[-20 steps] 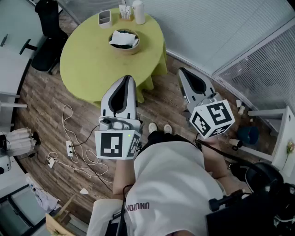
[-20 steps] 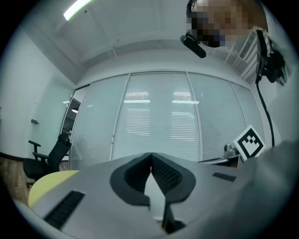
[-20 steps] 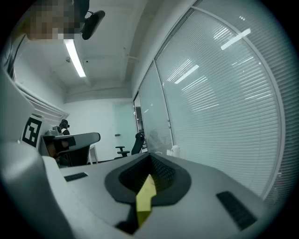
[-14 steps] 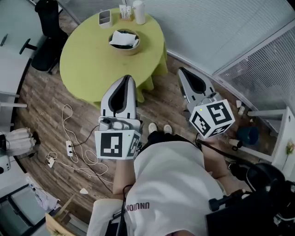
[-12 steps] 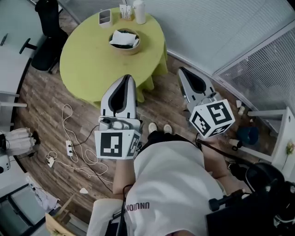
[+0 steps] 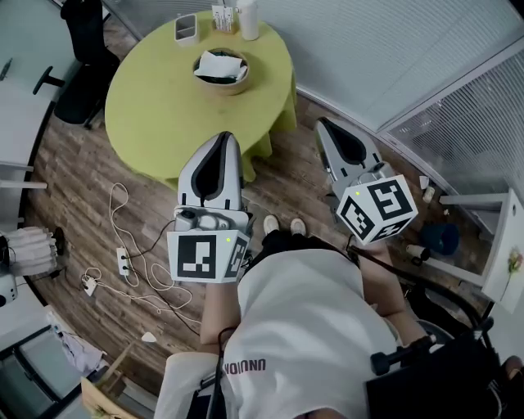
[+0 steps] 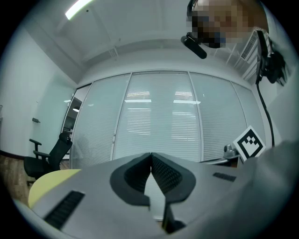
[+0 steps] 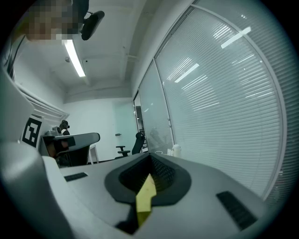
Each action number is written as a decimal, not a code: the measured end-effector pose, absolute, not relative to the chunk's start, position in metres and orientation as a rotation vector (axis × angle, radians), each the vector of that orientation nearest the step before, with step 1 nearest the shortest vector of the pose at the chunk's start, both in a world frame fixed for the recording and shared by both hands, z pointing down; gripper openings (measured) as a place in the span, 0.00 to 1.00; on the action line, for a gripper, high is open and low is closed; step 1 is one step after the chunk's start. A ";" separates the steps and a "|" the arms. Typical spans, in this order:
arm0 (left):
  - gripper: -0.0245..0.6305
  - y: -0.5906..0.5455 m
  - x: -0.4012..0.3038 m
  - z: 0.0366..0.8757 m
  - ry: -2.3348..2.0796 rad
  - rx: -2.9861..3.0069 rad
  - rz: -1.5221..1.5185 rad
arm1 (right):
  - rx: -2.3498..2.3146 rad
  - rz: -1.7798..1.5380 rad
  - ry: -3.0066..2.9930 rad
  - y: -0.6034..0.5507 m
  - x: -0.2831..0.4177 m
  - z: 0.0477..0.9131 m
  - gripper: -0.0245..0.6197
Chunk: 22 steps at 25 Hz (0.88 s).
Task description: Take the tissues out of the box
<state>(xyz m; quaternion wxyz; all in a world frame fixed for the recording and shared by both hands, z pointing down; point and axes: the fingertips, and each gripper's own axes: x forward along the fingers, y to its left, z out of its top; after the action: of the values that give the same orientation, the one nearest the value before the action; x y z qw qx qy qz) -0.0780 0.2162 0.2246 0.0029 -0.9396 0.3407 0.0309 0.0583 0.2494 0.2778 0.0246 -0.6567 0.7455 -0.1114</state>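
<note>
Head view: a person stands on wood flooring at the near side of a round table (image 6: 155, 114) draped in yellow-green cloth. Toward its far side sits a round wooden container (image 6: 219, 89) with white tissues (image 6: 217, 64) bunched inside; I take this for the task's box. A white bottle (image 6: 246, 20) and small holders stand beyond it. The left gripper (image 6: 224, 137) is held level, tips about over the near table edge. The right gripper (image 6: 322, 123) hangs further right, over floor, clear of the table. Both are well apart from the container. Left gripper view: the ribbed pads meet at the tips, nothing between them; blinds ahead, an office chair (image 7: 46, 156) far left, a sliver of cloth low left. Right gripper view: pads likewise pressed together and empty, with only a yellow-green strip showing through the gap below the tips. Judgement: the task is at the outset, tissues untouched. Next move calls for stepping or reaching toward the far side, parting one gripper's fingers, and coming down onto the raised tissue fold, perhaps with the other steadying the container.
</note>
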 end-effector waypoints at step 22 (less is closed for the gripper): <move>0.06 0.198 -0.107 0.232 0.946 -3.009 0.110 | -2.046 -0.280 2.220 0.237 0.026 0.270 0.07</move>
<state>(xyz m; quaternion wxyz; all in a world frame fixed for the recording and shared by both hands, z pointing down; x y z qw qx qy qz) -0.1066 0.1982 0.2322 -0.0073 -0.9534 0.2997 0.0349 0.0256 0.2368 0.2697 0.0545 -0.6738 0.7311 -0.0923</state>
